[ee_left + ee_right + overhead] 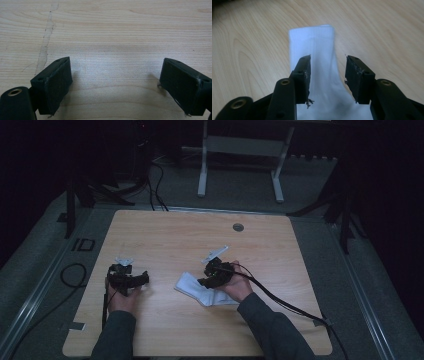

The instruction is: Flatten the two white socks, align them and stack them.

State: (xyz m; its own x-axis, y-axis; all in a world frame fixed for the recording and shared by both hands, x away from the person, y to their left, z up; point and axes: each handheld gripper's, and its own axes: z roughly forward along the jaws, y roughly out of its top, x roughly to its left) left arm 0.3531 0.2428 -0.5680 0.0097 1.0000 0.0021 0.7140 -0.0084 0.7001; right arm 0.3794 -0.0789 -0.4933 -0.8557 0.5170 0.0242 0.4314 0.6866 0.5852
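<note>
Right hand-held gripper [327, 75] part open, empty, straddling white sock [312, 42]; left [116, 85] wide open

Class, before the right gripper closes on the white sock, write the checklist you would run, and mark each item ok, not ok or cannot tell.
1. Right gripper jaws apart: ok.
2. Sock lies between and beyond those jaws: ok.
3. Sock lies flat on the table: ok in the right gripper view.
4. Jaws low enough to pinch the fabric: cannot tell.
5. Left gripper open, over bare wood, away from the sock: ok.
6. Cable trails away from the sock: ok.
</note>
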